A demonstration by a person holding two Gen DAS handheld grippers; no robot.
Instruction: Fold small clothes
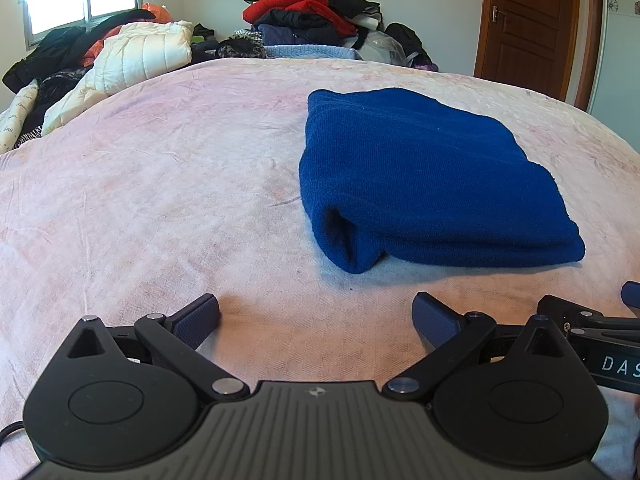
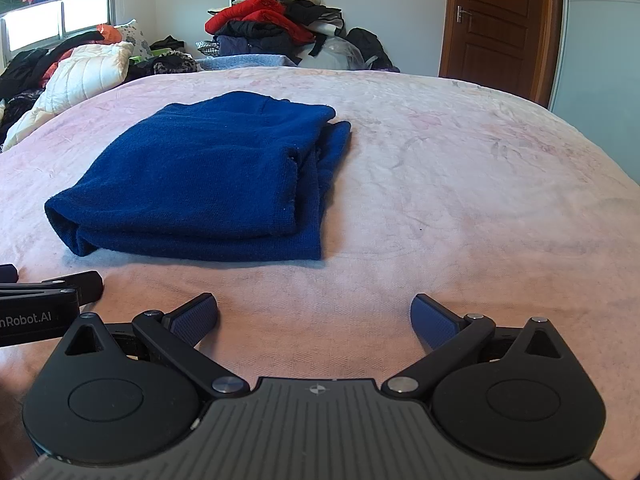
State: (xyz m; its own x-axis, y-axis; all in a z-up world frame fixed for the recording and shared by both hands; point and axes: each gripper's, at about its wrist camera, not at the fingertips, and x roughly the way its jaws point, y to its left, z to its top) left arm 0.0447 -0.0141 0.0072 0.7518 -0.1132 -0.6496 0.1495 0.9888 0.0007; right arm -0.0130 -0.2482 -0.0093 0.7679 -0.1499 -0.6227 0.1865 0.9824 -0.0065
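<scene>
A: Where's the garment?

B: The blue knit [image 1: 424,184] lies folded on the bed [image 1: 160,200], on its pink cover. From the left wrist view it sits ahead and to the right; from the right wrist view [image 2: 200,184] it is ahead and to the left. So it lies between the two lines of sight, beyond both tools.

A: How is it folded?

B: In layers, flat. The near edge is a rounded fold. In the right view one lower layer sticks out past the top layer along the right side.

A: And the left tool?

B: The left tool [image 1: 316,320] has its fingers spread wide, with nothing between them — only bed cover shows in the gap. It is short of the knit, not touching it.

A: The right one?

B: Same. The right tool [image 2: 314,320] is spread wide and empty, near the front edge of the knit but apart from it. Each tool shows at the edge of the other's view, so they sit side by side, close together.

A: Anything else around?

B: A heap of clothes [image 1: 308,16] at the far side of the bed, a white quilted jacket [image 1: 132,60] to the left under a window [image 1: 80,4], and a brown door [image 2: 500,20] on the right.
</scene>
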